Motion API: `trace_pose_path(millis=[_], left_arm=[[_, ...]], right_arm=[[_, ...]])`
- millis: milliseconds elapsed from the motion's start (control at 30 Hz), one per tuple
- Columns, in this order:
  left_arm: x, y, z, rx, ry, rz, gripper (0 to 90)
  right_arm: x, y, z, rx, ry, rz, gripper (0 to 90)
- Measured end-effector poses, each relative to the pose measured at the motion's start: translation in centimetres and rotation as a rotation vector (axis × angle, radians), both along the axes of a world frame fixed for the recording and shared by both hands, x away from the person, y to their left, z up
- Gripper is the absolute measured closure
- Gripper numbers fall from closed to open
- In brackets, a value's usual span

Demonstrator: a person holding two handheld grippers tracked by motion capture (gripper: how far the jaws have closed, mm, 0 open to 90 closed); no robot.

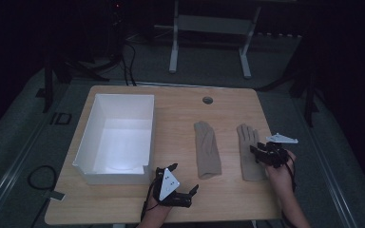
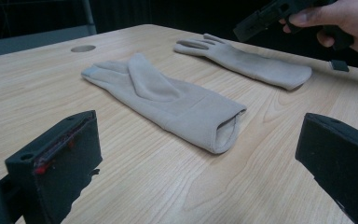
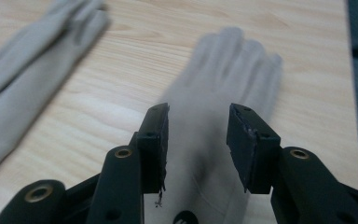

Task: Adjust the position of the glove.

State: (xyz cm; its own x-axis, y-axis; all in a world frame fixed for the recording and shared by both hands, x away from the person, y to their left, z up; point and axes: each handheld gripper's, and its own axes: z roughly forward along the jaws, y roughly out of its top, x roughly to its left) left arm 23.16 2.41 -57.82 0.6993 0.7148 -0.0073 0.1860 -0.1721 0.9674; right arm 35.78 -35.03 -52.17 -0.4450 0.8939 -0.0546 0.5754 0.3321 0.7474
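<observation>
Two beige gloves lie flat on the wooden table [image 1: 228, 194], fingers pointing away from me. The left glove [image 1: 206, 149] [image 2: 168, 100] [image 3: 23, 70] has its cuff opening toward my left gripper [image 1: 184, 177] [image 2: 198, 163]. That gripper is open wide, low over the table just short of the cuff, holding nothing. My right gripper [image 1: 255, 154] [image 3: 198, 116] is open and hovers over the palm of the right glove [image 1: 246, 142] [image 2: 251, 63] [image 3: 233, 70], jaws on either side of its middle, not touching it as far as I can tell.
A large white open box [image 1: 148, 142] stands on the left half of the table, its front corner close to my left gripper. A round cable hole [image 1: 207, 100] sits near the far edge. The table's right edge runs just beyond the right glove.
</observation>
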Motion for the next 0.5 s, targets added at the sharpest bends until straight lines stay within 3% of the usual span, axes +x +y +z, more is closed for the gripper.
trace_pose_path(millis=[133,400,500], left_arm=[[0.0,0.0,0.0,0.000,0.000,0.000,0.4],[0.0,0.0,0.0,0.001,0.001,0.000,0.4],[0.0,0.0,0.0,0.001,0.002,0.000,0.4]], right_arm=[[0.3,0.1,-0.4,-0.040,0.018,0.046,56.5],[0.7,-0.1,-2.3,-0.003,0.021,0.002,56.2],[0.7,-0.1,-3.2,-0.011,0.034,-0.020,57.4]])
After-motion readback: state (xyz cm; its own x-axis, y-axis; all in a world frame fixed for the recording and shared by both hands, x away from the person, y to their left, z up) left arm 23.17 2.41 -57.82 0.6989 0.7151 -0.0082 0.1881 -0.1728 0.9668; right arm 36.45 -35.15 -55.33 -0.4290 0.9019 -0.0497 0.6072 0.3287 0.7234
